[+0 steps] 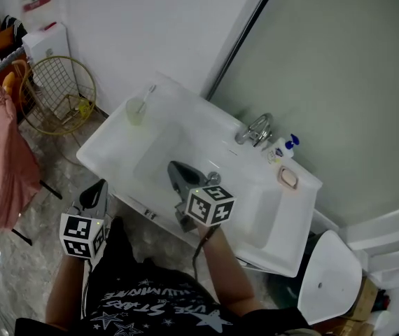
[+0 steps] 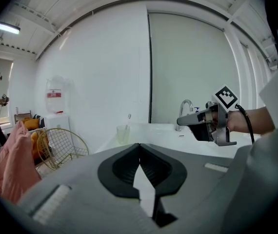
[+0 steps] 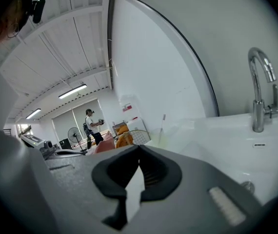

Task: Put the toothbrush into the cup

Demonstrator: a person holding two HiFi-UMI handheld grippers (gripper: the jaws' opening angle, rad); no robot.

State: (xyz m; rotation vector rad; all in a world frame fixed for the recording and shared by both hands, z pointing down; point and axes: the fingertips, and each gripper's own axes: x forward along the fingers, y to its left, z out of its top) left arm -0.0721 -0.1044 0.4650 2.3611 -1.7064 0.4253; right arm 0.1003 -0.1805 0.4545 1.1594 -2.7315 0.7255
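A clear cup (image 1: 136, 110) stands on the back left corner of the white sink (image 1: 115, 149), and a toothbrush (image 1: 147, 95) stands in it, leaning. The left gripper view shows the same cup (image 2: 123, 134) and toothbrush (image 2: 128, 119) far ahead; in the right gripper view the toothbrush (image 3: 163, 123) is small and distant. My left gripper (image 1: 101, 185) hangs in front of the sink's near edge, jaws shut and empty (image 2: 139, 147). Over the basin, my right gripper (image 1: 173, 165) is also shut with nothing in it (image 3: 139, 150). It appears in the left gripper view too, as the right gripper (image 2: 183, 121).
A chrome faucet (image 1: 255, 128), a pump bottle (image 1: 288, 145) and a soap dish (image 1: 288, 178) sit at the sink's back right. A gold wire basket (image 1: 56, 93) and a pink garment (image 1: 0, 166) are left of the sink. A white round lid (image 1: 329, 278) is at the right.
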